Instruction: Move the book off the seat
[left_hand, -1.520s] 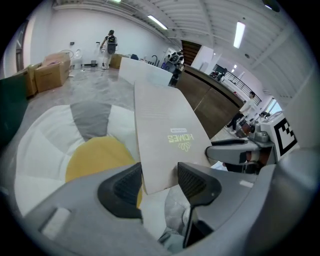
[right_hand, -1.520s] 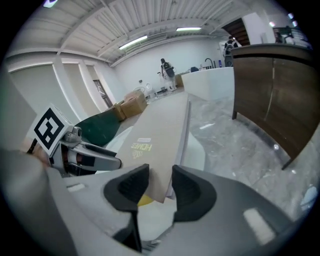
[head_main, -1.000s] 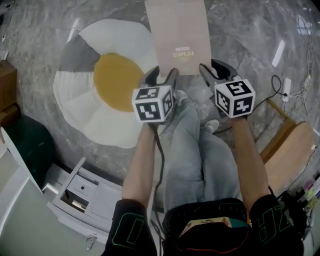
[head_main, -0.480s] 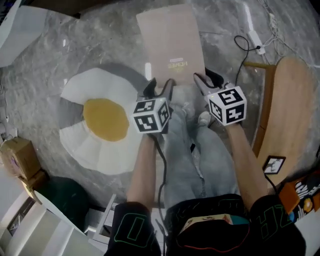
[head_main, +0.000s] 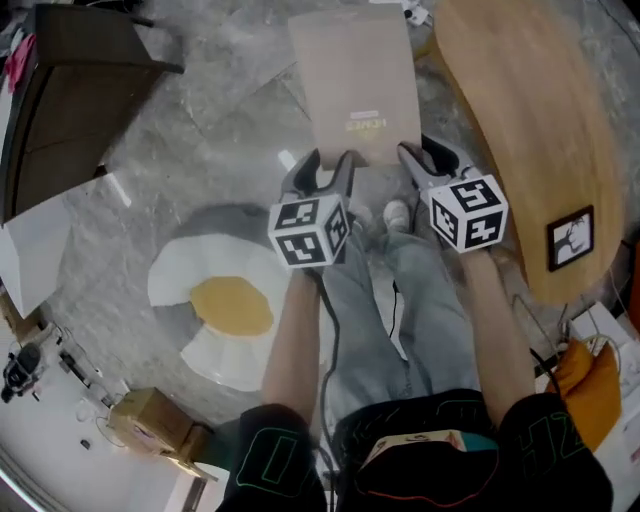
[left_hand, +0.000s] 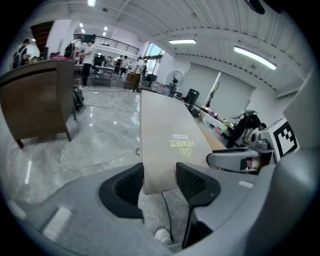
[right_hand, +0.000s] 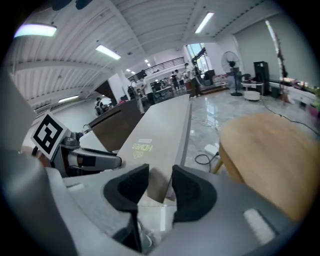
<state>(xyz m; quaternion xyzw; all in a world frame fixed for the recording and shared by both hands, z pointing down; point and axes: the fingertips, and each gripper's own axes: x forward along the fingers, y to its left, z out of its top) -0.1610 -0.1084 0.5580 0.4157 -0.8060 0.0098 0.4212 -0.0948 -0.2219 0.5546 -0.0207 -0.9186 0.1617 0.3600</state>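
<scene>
Beside the round wooden seat (head_main: 530, 150), on its side toward the egg-shaped rug (head_main: 225, 300), a person holds a tan book (head_main: 355, 85) level in the air over the marble floor (head_main: 200, 150); the left gripper (head_main: 325, 168) pinches the near edge at the corner farther from the seat, its jaws pressed on the cover; the right gripper (head_main: 428, 160) clamps the corner nearer the seat in the same way; no part of the book appears to rest on the seat, so the lift-off looks done, and what seems left is to choose a spot away from the seat, lower the book and let go. The head view alone takes in the rug, the person's legs below the book and a small marker card (head_main: 570, 237) on the seat; the left gripper view shows the book's printed title (left_hand: 182, 143), a dark wooden cabinet (left_hand: 37, 102) far from the seat and people in a hall beyond it; the right gripper view shows the seat's bare top (right_hand: 270, 155) close beside the book's edge, with a cable (right_hand: 202, 159) on the floor between them.
</scene>
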